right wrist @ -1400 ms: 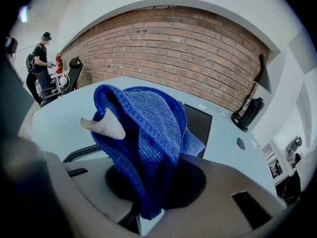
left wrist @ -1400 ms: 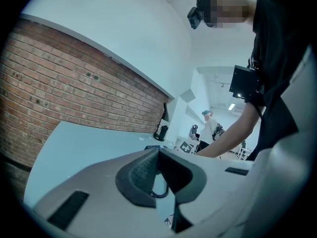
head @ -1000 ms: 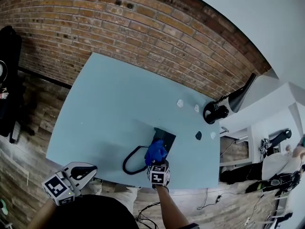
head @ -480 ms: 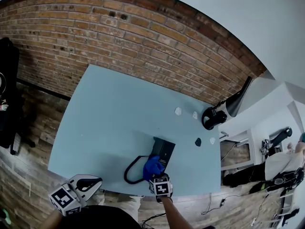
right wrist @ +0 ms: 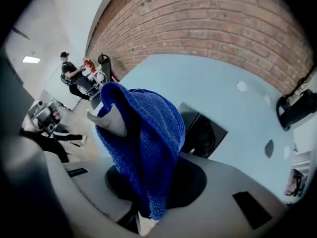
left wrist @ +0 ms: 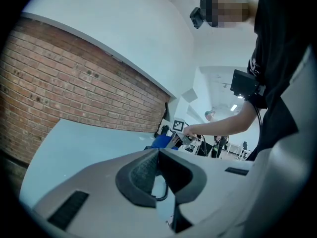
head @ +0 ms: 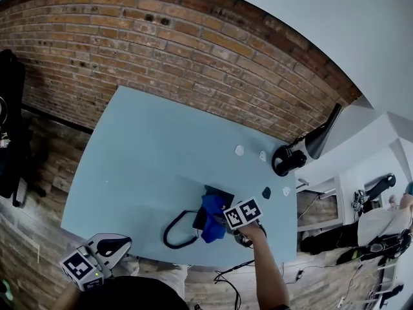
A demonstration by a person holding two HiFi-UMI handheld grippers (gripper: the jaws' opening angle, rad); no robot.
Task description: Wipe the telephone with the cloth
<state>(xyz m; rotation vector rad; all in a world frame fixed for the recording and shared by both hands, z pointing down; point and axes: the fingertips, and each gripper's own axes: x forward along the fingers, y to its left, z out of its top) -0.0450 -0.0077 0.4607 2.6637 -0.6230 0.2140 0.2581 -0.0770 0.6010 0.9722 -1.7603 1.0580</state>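
The right gripper (right wrist: 132,125) clamps the cloth (right wrist: 151,133); the telephone (right wrist: 204,132) lies just beyond its jaws. Sweep lightly and evenly. The left gripper (left wrist: 157,156) is closed, empty.

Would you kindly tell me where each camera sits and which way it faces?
Head view: on the person's head, looking steeply down at the table; left gripper, right gripper and right forearm show.
Left gripper view: on the left gripper, looking along its shut, empty jaws across the table.
Right gripper view: on the right gripper, jaws clamping the cloth, facing the telephone.
Shared: both gripper views show the cloth.
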